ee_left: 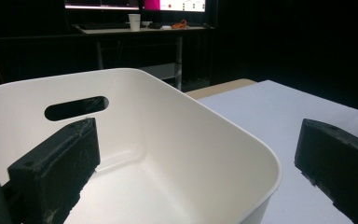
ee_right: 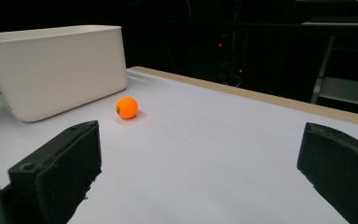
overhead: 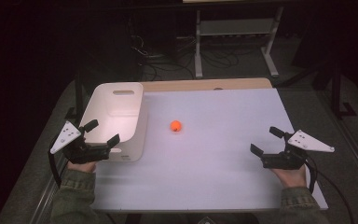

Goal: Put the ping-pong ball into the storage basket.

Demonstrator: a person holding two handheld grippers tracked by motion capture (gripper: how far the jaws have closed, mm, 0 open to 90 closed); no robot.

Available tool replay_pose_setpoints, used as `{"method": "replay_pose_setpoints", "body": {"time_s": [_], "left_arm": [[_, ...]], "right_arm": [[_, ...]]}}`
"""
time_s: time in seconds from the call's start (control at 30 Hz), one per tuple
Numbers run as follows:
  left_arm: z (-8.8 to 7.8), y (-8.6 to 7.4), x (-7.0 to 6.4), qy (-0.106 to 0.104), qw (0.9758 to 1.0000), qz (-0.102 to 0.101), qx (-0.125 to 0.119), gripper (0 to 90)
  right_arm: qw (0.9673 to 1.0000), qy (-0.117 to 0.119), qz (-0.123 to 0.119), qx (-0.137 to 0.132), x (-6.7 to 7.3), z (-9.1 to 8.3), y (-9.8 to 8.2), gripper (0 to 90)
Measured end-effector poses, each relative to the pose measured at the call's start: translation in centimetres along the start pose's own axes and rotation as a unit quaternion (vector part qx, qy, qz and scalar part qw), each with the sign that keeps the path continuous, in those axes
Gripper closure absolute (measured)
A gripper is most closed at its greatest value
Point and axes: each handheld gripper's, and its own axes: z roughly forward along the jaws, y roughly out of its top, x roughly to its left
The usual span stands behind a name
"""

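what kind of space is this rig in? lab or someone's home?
Most likely a lab or test workspace. A bare white table with one white bin and an orange ball, loose cables on the floor, and lit monitors on a desk behind.

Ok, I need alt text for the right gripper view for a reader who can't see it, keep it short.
A small orange ball sits on a white table, seen between the wide-open black jaws of the right gripper. A white plastic bin stands behind and to the left of the ball, apart from it, and the room beyond is dark.
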Motion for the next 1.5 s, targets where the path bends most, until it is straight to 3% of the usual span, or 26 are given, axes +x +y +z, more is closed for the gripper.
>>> {"method": "replay_pose_setpoints", "body": {"time_s": [0.57,0.77,1.03,1.3,1.5], "left_arm": [[-0.1,0.5,-0.5,-0.010,0.9999,0.001,0.004,0.0],[0.1,0.8,-0.9,-0.011,0.9998,0.011,0.013,0.0],[0.2,2.1,-1.3,-0.012,0.9996,0.017,0.019,0.0],[1.1,2.8,-1.8,-0.027,0.9982,0.023,0.048,0.0],[1.9,3.9,-2.2,-0.039,0.9959,0.031,0.075,0.0]], "right_arm": [[1.0000,-0.003,0.002,0.000,0.0,-0.2,-0.1,0.0],[1.0000,-0.003,0.000,0.004,-0.1,-0.1,-0.1,0.0],[1.0000,-0.007,-0.001,0.005,-0.1,-0.1,-0.1,0.0],[0.9999,-0.007,-0.004,0.006,0.1,-0.1,0.0,0.0],[1.0000,-0.007,-0.003,0.005,0.1,-0.2,0.0,0.0]]}}
